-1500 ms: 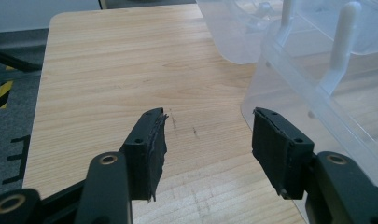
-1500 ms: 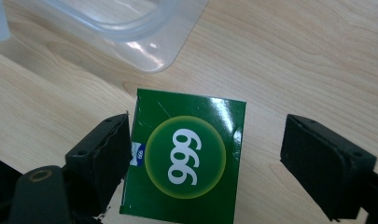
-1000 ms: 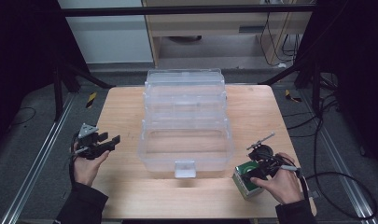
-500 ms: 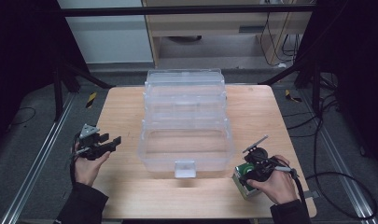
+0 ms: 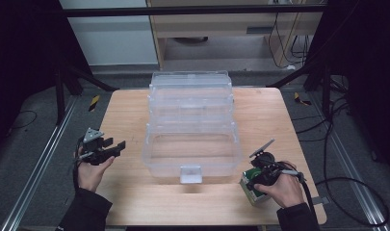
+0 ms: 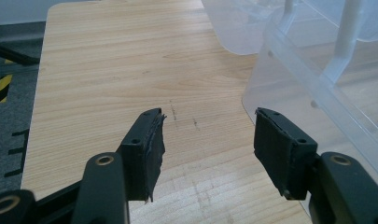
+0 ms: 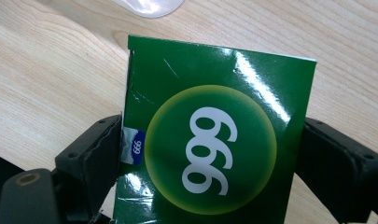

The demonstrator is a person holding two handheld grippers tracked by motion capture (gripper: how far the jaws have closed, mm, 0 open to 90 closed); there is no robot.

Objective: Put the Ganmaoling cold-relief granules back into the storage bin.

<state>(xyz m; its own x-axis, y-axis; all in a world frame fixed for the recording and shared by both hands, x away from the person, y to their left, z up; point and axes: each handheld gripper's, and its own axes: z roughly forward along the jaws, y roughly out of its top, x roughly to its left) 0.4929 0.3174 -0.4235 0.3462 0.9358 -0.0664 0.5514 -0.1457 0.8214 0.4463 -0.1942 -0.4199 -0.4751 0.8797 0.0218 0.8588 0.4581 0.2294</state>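
My right jaws (image 7: 210,154) are gripping the green box (image 7: 210,140) near the worktop's (image 5: 135,110) front edge, just beside the bin (image 5: 192,144). My left jaws (image 6: 207,140) are hanging open over bare wood; nothing is differing from before.

The table (image 5: 130,120) is topped with pale wood, matt and finely grained, with a few faint scuffs seen in the left gripper view. The storage box (image 5: 192,139) is made of clear, smooth plastic through which the wood is seen, and a soft sheen is carried along its walls. The green box (image 7: 214,140) is formed of glossy printed card, streaked with bright reflections and lightly creased at one edge, while the pads (image 6: 151,149) of the left gripper (image 6: 207,144) are faced with matt black, rough-looking rubbery material, frayed at the rim.
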